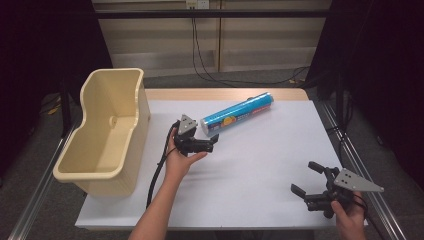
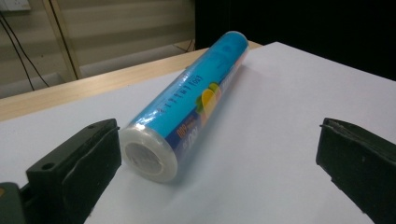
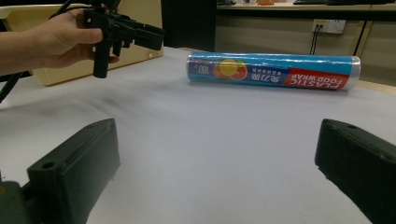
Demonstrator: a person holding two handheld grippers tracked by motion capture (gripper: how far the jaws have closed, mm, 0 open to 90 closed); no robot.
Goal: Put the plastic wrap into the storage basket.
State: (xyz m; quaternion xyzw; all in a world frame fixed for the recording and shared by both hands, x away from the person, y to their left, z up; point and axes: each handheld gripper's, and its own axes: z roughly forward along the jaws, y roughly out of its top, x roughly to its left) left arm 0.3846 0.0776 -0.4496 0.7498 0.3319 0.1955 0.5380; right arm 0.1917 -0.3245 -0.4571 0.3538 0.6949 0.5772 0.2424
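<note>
You were reaching: your left gripper (image 1: 209,141) hovered, fingers spread, just before the near end of the plastic wrap roll (image 1: 237,114), which lay on the desk (image 1: 260,165) right of the bin (image 1: 107,132). Next, probably straddle that end and close. Your right gripper (image 1: 306,181) waited, also spread.

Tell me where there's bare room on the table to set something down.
The widest bare patch lies between the roll and the right gripper, across the table's middle and near edge. The far right corner beyond the roll is also bare. It is crowded at the left, where the bin, left gripper and roll sit close.
</note>
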